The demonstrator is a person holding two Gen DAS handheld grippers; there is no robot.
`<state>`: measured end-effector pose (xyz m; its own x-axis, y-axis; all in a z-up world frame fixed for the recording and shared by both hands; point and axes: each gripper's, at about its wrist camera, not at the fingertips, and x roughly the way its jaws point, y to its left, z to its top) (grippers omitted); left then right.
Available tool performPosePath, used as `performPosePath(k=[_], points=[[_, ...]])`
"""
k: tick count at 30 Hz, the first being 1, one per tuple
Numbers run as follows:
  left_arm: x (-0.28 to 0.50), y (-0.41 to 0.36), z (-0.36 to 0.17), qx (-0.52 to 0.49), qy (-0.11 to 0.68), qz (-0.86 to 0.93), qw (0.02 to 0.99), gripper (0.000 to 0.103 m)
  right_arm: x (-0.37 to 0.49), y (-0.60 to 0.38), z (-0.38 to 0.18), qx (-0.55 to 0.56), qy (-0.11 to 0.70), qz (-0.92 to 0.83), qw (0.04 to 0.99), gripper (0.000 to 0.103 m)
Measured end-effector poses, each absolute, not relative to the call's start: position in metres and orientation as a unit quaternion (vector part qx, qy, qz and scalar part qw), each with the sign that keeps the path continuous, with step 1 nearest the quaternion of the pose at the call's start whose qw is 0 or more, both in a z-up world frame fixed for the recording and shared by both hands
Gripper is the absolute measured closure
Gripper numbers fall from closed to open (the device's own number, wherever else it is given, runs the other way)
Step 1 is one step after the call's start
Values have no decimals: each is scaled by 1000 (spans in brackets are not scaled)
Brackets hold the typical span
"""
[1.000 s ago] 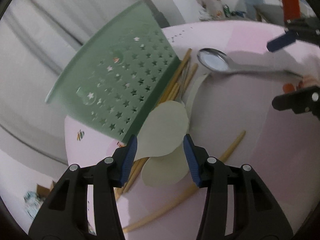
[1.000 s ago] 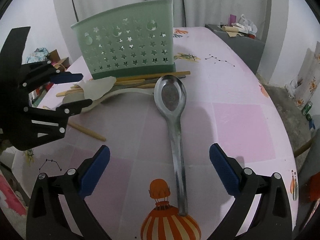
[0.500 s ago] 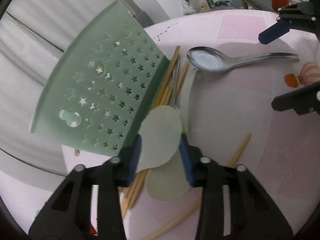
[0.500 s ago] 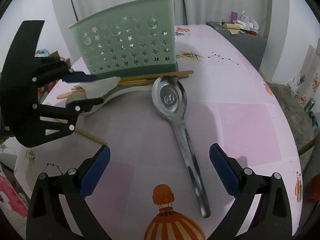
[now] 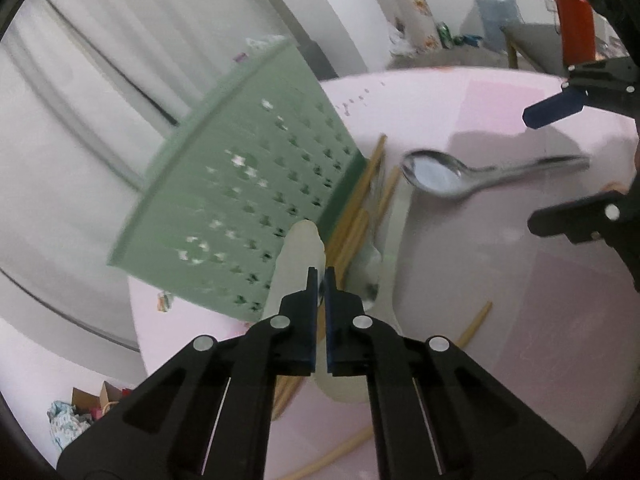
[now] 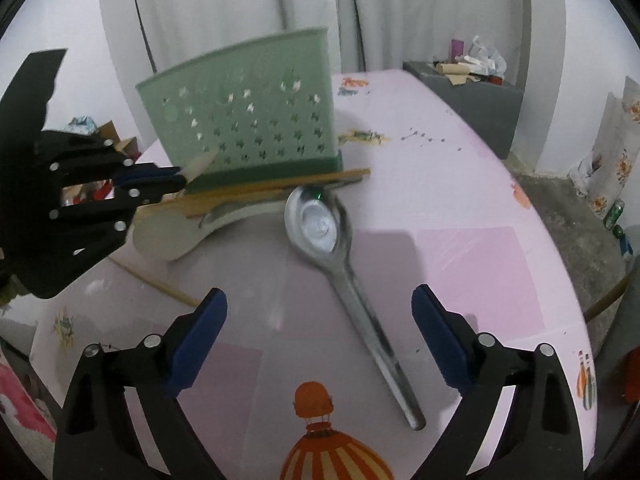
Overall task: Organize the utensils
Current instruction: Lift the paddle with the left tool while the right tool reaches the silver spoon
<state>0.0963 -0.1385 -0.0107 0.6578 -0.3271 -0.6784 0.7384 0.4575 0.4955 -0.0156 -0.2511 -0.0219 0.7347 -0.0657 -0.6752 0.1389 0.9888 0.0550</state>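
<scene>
My left gripper (image 5: 319, 276) is shut on a cream plastic spoon (image 5: 298, 256), held edge-on and raised just in front of the green star-holed utensil caddy (image 5: 256, 200). The right wrist view shows that gripper (image 6: 176, 180) at the left, with the spoon's tip (image 6: 202, 164) poking out. A second cream spoon (image 6: 168, 240) and wooden chopsticks (image 6: 280, 186) lie at the foot of the caddy (image 6: 248, 120). My right gripper (image 6: 320, 316) hovers over the metal spoon (image 6: 320, 224). Its jaws are closing, still wide, with the handle lying on the table between them, untouched.
A pink tablecloth (image 6: 460, 264) with a balloon print covers the table. One loose chopstick (image 5: 472, 324) lies near the left gripper. The table edge curves close on the left, with clutter on the floor beyond. A grey cabinet (image 6: 472, 108) stands at the back right.
The left jaws have closed on the cream spoon and lifted it a little, turning it edge-on. The right jaws have narrowed slightly, and the metal spoon now lies more slanted under them.
</scene>
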Motion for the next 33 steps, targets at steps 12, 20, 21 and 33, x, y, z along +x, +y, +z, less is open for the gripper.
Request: performPosePath(k=[12, 20, 21, 33], points=[[86, -86, 45, 268, 243, -267, 893, 103, 26, -265, -10, 61, 370, 21, 927, 24], [87, -41, 69, 130, 252, -218, 934, 103, 50, -271, -10, 31, 397, 13, 917, 40], [86, -36, 70, 117, 251, -212, 937, 103, 46, -268, -7, 23, 391, 9, 920, 41], [77, -13, 69, 44, 256, -204, 944, 103, 39, -217, -33, -119, 370, -33, 921, 51]])
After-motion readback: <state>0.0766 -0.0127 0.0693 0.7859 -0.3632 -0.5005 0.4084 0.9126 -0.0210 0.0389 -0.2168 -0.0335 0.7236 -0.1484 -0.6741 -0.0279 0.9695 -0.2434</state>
